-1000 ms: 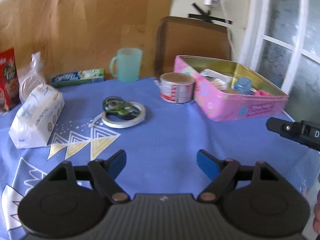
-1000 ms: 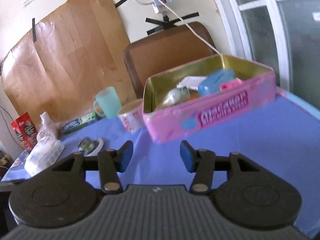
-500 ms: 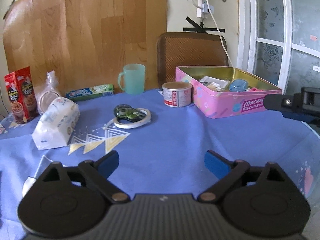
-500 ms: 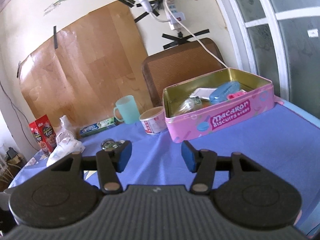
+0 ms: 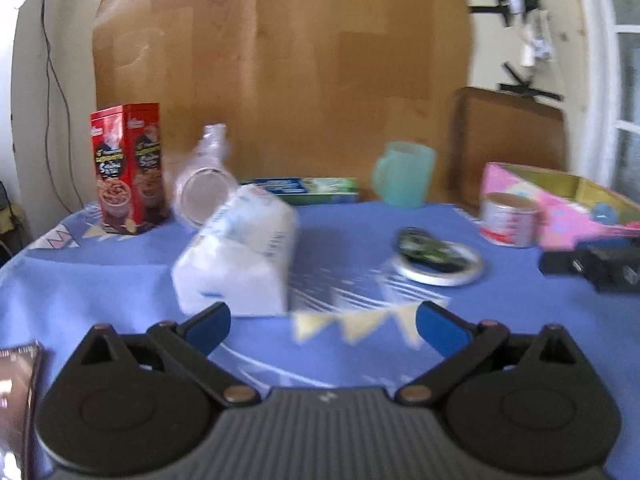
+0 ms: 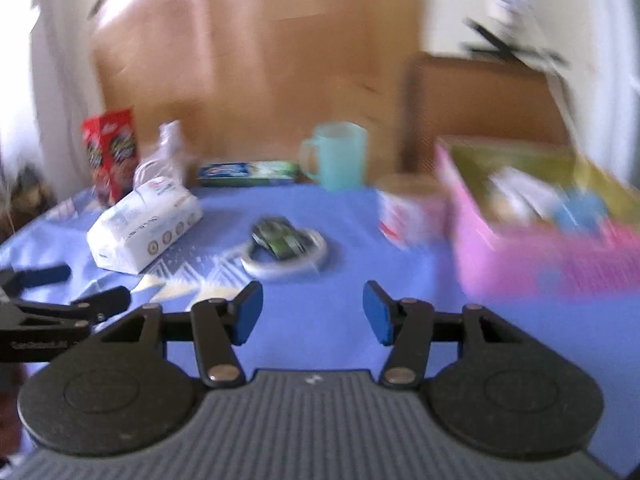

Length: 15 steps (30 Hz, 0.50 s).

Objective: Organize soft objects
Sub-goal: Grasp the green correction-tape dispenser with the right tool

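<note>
A soft white tissue pack [image 5: 236,256] lies on the blue tablecloth [image 5: 340,364], just beyond the left fingertip of my left gripper [image 5: 323,322]. That gripper's jaws are opening wide, with nothing between them. My right gripper [image 6: 312,308] hovers over bare cloth, its jaws closing on nothing. It sees the tissue pack [image 6: 144,228] at its far left and the open pink tin [image 6: 540,256] with several items at its right. The pink tin [image 5: 560,208] sits at the right edge of the left wrist view. Both views are blurred.
A red snack box [image 5: 128,168], a clear plastic bag [image 5: 204,184], a toothpaste box [image 5: 304,190], a teal mug [image 5: 404,174] and a can [image 5: 508,220] line the back. A tape ring with a green toy car [image 5: 436,256] lies mid-table. A chair back [image 5: 508,136] stands behind.
Both views have swung left, so the tissue pack sits nearer the middle and the pink tin at the right. The left jaws have spread wider. The right view has rolled level.
</note>
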Motion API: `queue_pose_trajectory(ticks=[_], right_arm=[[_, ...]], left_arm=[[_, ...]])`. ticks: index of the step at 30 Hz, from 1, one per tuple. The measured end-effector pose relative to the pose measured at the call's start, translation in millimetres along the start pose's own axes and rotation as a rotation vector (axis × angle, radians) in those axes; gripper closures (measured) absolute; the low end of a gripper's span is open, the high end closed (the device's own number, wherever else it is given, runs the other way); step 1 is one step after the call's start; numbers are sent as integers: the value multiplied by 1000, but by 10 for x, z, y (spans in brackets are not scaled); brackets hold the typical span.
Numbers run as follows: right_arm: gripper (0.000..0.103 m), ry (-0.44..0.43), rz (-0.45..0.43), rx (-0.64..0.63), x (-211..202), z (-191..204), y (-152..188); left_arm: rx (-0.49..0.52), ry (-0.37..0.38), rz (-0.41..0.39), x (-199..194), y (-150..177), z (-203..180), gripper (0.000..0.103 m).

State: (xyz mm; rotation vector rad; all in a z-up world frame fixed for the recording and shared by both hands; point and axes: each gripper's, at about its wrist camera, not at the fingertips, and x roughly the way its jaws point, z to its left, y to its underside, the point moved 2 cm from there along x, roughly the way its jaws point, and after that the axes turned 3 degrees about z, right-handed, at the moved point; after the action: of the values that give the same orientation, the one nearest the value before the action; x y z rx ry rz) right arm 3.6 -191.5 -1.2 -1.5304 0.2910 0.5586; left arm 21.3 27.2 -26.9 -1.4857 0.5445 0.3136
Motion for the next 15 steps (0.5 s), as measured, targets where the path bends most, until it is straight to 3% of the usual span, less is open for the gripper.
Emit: queue_pose_trajectory(ticks=[2,5,8,10,15], right_arm=[[59,-14,23,-88,371,153,-188],[63,-6,126,-184,969,258,-362],[59,-19,216,-214,1371,242,-405],[58,-65,280,-228,1510,259,-414],[62,-80,272,-210,1513,293,-443]], left_arm=[[-2,0,16,142,5,80,1],[-36,81,72,282,52,179,4],[-47,122,50,268,54,225,1],[-50,145,47,269,59,233,1],[-117,196,67,334,47,346,1]])
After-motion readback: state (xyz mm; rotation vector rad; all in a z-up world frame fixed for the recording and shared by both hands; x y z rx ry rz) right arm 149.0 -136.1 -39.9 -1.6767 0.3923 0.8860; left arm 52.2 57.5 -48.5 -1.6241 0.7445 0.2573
